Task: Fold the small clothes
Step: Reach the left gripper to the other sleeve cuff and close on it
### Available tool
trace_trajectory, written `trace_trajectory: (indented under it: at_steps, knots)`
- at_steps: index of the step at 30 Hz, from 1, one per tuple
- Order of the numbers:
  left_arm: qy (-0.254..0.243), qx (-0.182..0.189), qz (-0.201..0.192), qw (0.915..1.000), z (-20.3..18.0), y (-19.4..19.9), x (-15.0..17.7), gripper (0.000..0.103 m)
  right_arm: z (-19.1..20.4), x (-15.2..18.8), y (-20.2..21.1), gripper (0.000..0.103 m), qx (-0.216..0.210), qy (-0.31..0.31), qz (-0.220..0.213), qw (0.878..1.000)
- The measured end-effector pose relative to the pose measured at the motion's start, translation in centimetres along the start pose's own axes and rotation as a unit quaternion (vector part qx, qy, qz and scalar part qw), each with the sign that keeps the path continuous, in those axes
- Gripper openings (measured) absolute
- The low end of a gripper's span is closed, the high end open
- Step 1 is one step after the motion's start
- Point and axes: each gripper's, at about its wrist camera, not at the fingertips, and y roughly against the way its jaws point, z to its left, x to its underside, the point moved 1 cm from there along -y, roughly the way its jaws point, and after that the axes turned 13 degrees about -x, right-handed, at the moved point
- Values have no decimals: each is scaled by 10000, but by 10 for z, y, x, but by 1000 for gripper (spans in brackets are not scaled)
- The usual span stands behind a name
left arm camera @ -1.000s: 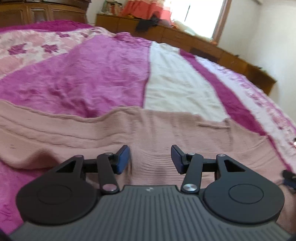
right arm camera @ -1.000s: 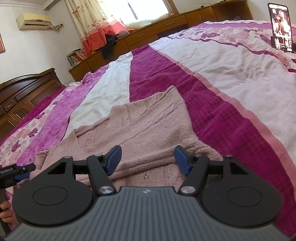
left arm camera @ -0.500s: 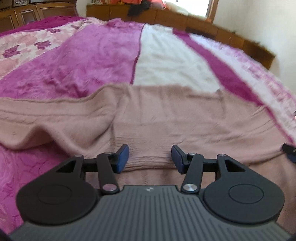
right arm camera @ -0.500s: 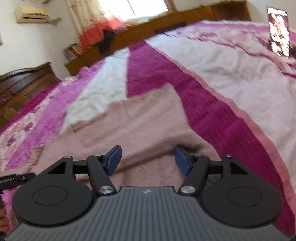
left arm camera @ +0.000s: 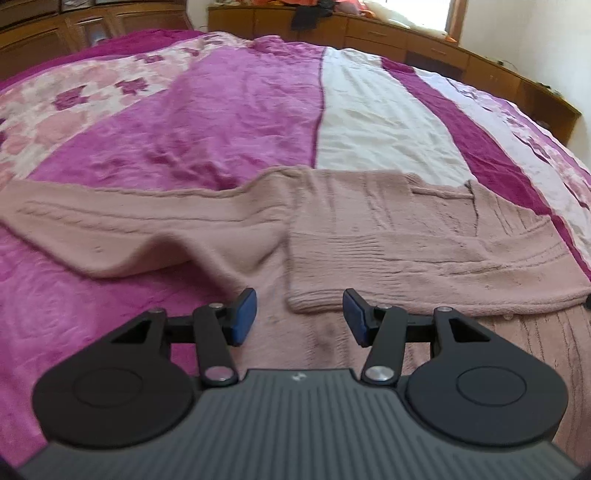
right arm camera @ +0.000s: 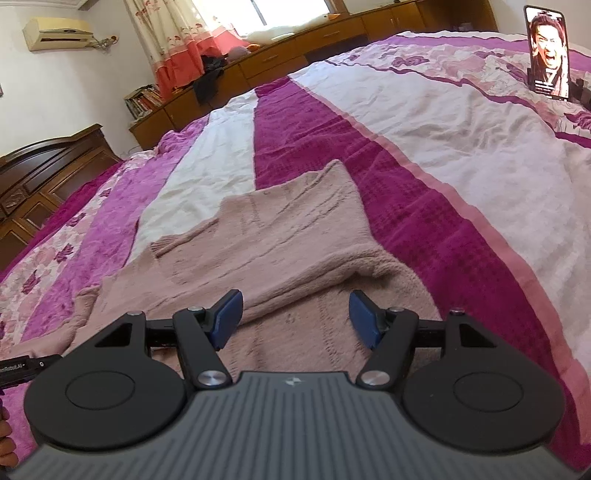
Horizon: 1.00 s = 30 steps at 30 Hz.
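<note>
My left tongs (left arm camera: pixel 300 315) hang spread wide with nothing between the blue pads (left arm camera: pixel 243 314), just above the pink knitted sweater (left arm camera: pixel 369 229) that lies on the bed (left arm camera: pixel 221 110). From this side I see one sleeve (left arm camera: pixel 129 229) stretched out flat to the left across the magenta part of the bedspread, and a folded layer of the knit lying over the body, its ribbed edge just ahead of my fingertips. My right tongs (right arm camera: pixel 295 317) are likewise spread and empty, hovering low over the same sweater (right arm camera: pixel 288 236); here a folded-over flap of the knit lies on top of the lower layer, its thick edge running between and just beyond the pads (right arm camera: pixel 364 321). The sweater sits on the near part of the bed (right arm camera: pixel 443 166), across the white and dark magenta stripes. At the far right of the bed a phone (right arm camera: pixel 548 51) stands upright with its screen lit. A wooden cabinet (right arm camera: pixel 332 33) runs along the far wall under the window, and an air conditioner (right arm camera: pixel 59 33) hangs on the wall to the left.
</note>
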Motion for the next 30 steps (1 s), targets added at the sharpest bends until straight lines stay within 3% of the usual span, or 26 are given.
trace_trajectory:
  at_steps: [9,19,25,30]
  knots:
    - [442,-400,48,9982,46,19,-3,54,36,5,14,71,-388,102,108,9991]
    - [1081,-734,267,9911,98,12,0,54,66,33,12,71,-612,257,481,9966]
    - [1527,-1043,355,9821,132,1,-3,54,69,53,12,71,-552,232,719,9956]
    - [2097,-1166,546,9692,165,-21,-6,54,75,60,17,71,-491,336,791,9951]
